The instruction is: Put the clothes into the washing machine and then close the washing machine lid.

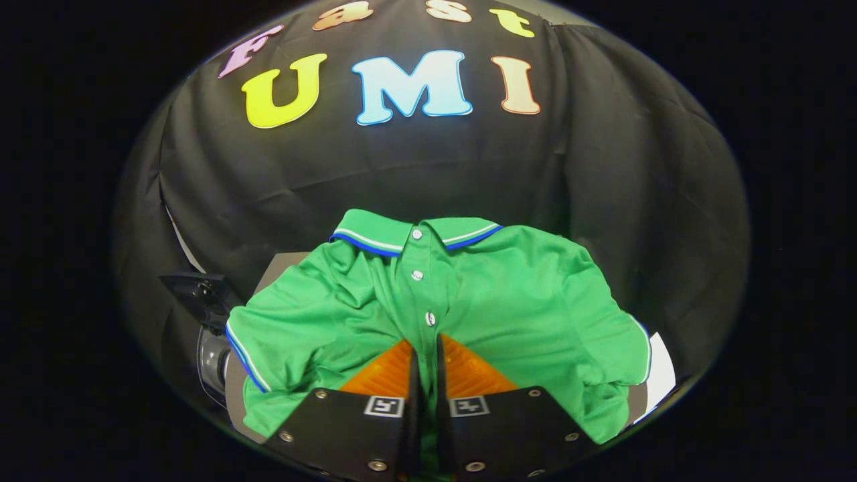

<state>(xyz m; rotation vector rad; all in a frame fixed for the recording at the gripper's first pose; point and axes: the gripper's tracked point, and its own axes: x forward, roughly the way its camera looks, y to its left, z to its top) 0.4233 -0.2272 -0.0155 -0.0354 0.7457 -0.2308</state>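
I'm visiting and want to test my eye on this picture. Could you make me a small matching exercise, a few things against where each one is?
Things:
1. gripper
2. collar
3. sleeve with striped hem
4. shirt buttons

Places or states:
A. at the polo shirt's far end, by the black cloth wall
B. nearly closed, pinching a fold of the shirt
C. in a row from the collar down to the fingertips
D. spread out beside the dark machine part

Pairs: 1-B, 2-A, 3-D, 4-C
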